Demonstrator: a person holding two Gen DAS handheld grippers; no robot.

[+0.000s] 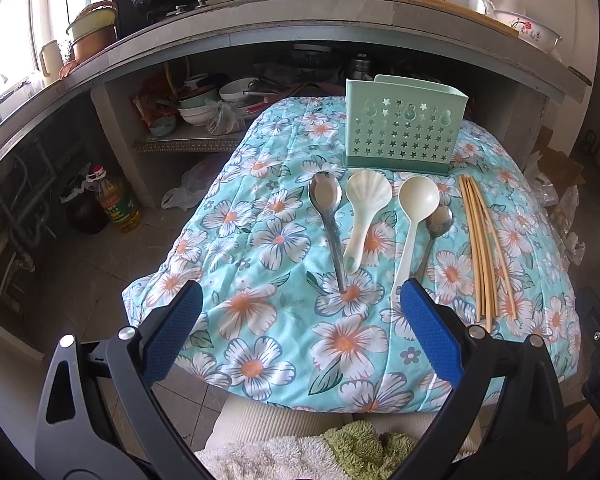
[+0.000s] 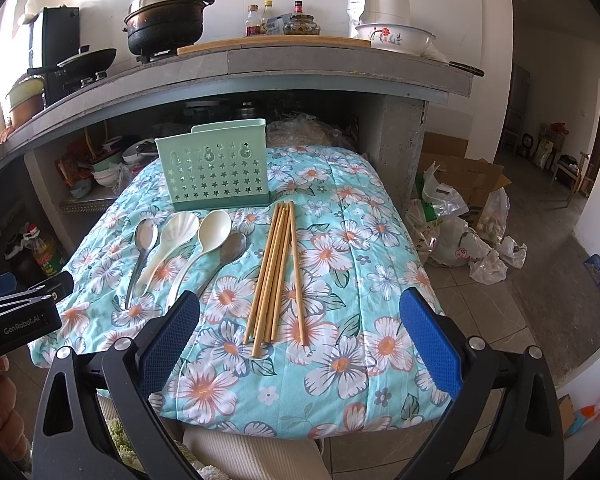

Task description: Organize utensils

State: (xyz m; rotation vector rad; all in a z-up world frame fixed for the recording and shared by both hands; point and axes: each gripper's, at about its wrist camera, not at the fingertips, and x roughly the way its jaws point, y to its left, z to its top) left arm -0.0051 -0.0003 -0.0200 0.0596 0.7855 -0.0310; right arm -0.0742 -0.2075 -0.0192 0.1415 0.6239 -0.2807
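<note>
On the floral quilt (image 1: pixel 268 320): spoons (image 1: pixel 374 216) and chopsticks (image 2: pixel 276 272) lie before the green holder (image 1: pixel 404 128). Left gripper (image 1: pixel 300 312) and right gripper (image 2: pixel 300 320) both spread wide, empty.

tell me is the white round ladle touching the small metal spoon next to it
Touching. In the left wrist view the white ladle overlaps the small metal spoon: its bowl covers the spoon bowl's edge, no cloth showing between.

Daylight floods in from a blown-out window (image 1: pixel 4 52) at far left, leaving the floral quilt (image 1: pixel 284 240) evenly bright and sharp. The recess under the counter (image 2: pixel 260 76) sits dim. Fisheye distortion bends edges; corners vignette black.
</note>
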